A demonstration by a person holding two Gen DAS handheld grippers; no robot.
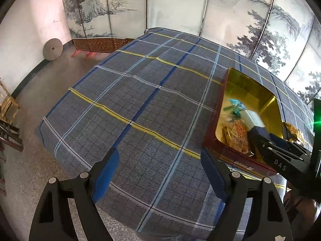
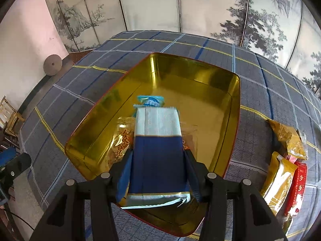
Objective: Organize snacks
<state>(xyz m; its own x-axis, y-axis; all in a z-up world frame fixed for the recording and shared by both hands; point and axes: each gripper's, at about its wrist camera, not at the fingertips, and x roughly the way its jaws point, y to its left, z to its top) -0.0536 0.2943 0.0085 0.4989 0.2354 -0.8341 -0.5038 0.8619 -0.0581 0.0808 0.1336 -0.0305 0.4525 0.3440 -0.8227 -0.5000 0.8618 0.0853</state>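
Note:
A gold-lined tin (image 2: 218, 84) with a dark red outside stands on the plaid tablecloth (image 2: 260, 88). My right gripper (image 2: 158, 170) is shut on a navy and pale blue snack packet (image 2: 158, 140), held over the tin's near half. In the tin lie a light blue packet (image 2: 150, 100) and clear bags of orange crackers (image 2: 120, 138). My left gripper (image 1: 160, 172) stands open over bare cloth, left of the tin (image 1: 236, 84), nothing between its fingers. In that view the right gripper (image 1: 258, 134) reaches into the tin beside the cracker bag (image 1: 236, 134).
Gold snack packets (image 2: 286, 136) (image 2: 278, 180) and a red packet (image 2: 299, 184) lie on the cloth right of the tin. A painted folding screen (image 1: 180, 6) stands behind the table. On the floor at left are a round stone disc (image 1: 52, 49) and a wooden chair (image 1: 8, 104).

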